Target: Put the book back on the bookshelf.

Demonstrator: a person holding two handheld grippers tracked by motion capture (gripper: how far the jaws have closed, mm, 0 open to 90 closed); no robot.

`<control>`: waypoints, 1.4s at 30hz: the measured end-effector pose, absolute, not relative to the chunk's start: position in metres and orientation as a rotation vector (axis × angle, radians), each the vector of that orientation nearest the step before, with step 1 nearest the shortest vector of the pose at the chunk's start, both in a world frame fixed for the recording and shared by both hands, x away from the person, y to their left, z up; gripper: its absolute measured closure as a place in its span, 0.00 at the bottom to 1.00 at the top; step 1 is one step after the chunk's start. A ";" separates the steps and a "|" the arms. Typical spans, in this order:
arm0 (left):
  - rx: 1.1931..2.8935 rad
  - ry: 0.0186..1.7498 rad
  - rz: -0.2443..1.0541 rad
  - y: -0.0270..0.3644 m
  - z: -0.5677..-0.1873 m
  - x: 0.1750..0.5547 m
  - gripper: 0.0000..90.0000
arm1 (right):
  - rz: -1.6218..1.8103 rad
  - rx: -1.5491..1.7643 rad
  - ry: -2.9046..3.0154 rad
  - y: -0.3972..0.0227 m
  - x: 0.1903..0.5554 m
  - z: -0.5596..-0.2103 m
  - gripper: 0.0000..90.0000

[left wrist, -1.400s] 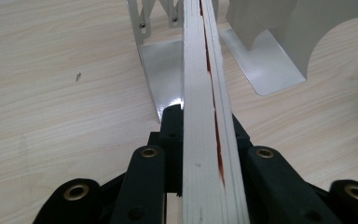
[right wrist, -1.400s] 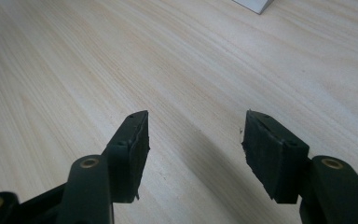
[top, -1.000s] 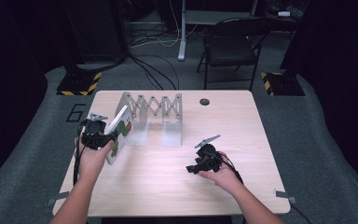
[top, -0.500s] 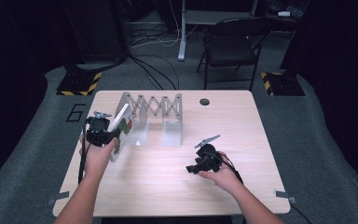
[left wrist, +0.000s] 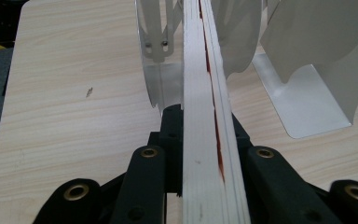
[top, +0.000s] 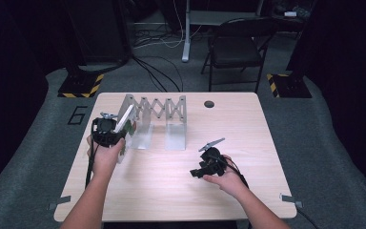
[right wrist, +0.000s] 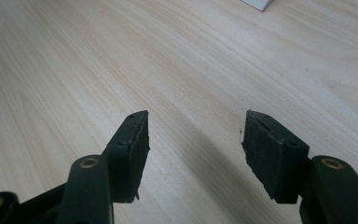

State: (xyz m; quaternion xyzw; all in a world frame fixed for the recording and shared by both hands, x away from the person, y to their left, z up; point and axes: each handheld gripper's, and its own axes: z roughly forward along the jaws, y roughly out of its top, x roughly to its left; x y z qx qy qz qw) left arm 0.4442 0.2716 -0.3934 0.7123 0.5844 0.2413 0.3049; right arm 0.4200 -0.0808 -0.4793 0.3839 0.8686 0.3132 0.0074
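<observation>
Wooden table (top: 248, 124) (pale grain) on grey carpet (top: 314, 129), dark room.

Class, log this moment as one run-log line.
left gripper: shut on book | rack: book at left end | right gripper: open, over table

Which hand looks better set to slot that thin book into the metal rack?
Left. Its tool already grips the book beside the rack; the right tool hangs empty over bare table.
</observation>
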 end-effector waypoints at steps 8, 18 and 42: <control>1.890 1.543 0.645 0.261 -0.399 0.452 0.84 | 0.975 1.217 2.716 -0.079 0.419 -0.479 0.45; 1.905 1.542 0.663 0.251 -0.406 0.459 0.84 | 0.985 1.204 2.717 -0.081 0.420 -0.479 0.45; 1.888 1.559 0.663 0.241 -0.425 0.468 0.84 | 0.980 1.208 2.720 -0.080 0.420 -0.479 0.45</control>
